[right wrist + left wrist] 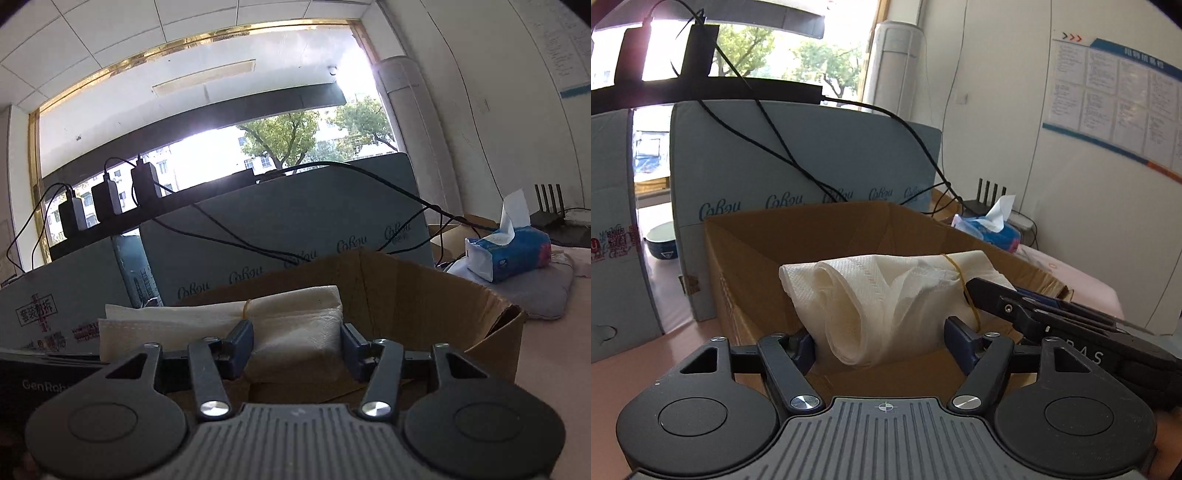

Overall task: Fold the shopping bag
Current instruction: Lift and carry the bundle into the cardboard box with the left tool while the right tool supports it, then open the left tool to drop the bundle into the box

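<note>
The white shopping bag (886, 299) is folded into a thick roll, bound by a yellow rubber band (960, 277), and hangs over the open cardboard box (827, 229). My left gripper (882, 347) is shut on the roll's left end, its blue pads pressing both sides. My right gripper (297, 349) is shut on the roll's other end (295, 336), just right of the rubber band (245, 308). The right gripper's black body (1052, 317) also shows in the left wrist view, at the roll's right.
Grey-blue foam boards (798, 158) with cables stand behind the box. A blue tissue pack (509, 251) lies on a grey cushion (546, 291) to the right. A bowl (661, 243) sits far left. The pink table (554, 369) lies around the box.
</note>
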Available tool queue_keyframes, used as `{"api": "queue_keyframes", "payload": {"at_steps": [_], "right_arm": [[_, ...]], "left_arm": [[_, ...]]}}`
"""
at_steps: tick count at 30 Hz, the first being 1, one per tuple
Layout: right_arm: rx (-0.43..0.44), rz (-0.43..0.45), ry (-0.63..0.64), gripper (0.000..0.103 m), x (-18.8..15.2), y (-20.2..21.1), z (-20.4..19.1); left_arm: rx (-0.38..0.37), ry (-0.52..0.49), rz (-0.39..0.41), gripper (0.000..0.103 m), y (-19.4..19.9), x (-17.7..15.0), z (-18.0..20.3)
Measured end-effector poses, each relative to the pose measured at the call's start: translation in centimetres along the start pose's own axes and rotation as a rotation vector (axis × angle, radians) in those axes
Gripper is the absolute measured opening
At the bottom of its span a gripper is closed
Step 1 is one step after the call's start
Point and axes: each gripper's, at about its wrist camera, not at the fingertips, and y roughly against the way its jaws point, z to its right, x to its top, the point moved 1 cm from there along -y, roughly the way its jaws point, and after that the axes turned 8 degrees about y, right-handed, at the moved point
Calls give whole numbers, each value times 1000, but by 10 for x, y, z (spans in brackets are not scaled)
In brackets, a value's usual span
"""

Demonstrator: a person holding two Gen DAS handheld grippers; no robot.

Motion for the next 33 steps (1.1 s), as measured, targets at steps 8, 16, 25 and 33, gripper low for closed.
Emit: {"api": "queue_keyframes", "payload": {"at_steps": [8, 16, 25, 33], "right_arm": [[-95, 91, 52, 79, 5, 28, -29], [-93, 167, 71, 90, 17, 62, -66], [-30, 222, 155, 96, 9, 91, -144], [96, 186, 180, 100, -17, 88, -204]], "left_arm": [[45, 48, 200, 103, 37, -7, -12], [23, 151, 341, 103, 92, -22, -40], [87, 164, 422, 103, 162, -46, -86], [259, 94, 418, 103, 210, -73, -125]]}}
